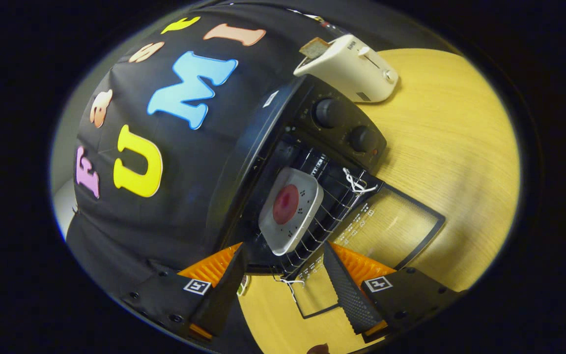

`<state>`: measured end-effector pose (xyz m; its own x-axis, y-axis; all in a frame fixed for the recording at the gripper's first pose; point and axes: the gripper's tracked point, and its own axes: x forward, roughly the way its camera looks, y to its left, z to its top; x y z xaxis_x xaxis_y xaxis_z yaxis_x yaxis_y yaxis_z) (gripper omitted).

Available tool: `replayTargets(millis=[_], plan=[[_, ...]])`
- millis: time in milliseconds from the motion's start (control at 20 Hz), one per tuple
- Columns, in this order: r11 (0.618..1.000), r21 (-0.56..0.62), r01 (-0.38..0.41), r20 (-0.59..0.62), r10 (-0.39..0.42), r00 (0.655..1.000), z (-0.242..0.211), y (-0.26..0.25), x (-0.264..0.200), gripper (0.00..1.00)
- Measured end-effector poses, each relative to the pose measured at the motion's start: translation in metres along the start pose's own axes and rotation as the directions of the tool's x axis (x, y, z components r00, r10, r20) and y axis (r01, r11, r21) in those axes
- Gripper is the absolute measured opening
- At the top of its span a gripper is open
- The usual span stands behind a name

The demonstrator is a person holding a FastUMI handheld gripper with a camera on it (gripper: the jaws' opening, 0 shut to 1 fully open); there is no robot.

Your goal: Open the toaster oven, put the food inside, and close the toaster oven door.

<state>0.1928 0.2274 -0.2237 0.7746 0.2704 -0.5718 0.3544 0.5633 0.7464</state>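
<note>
Wood-grain counter carries everything we see, and the black toaster oven is our landmark on it. Its glass door is swung fully down and lies flat on the counter in front of the oven's mouth. Inside the oven, on the wire rack, sits a white square plate with a round red piece of food at its middle. On the oven's control panel we count two black knobs. Behind the oven, near the knob end, stands a cream pop-up toaster with a slice of bread poking out of its slot. Our gripper hangs just before the oven's mouth, its fingers spread apart and holding nothing, one over the door's glass.
</note>
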Motion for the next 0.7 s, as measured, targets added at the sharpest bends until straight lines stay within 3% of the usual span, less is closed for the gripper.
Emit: replayTargets(millis=[150,450,600,700], plan=[[0.990,-0.140,-0.003,-0.056,-0.005,0.998,-0.018,-0.007,-0.019,0.97],[0.927,-0.374,-0.028,-0.182,-0.044,0.982,-0.063,-0.036,-0.049,0.97],[0.872,-0.488,-0.017,-0.205,-0.095,0.974,-0.074,-0.055,-0.055,0.98],[0.814,-0.581,0.008,-0.179,-0.138,0.974,-0.072,-0.069,-0.055,0.98]])
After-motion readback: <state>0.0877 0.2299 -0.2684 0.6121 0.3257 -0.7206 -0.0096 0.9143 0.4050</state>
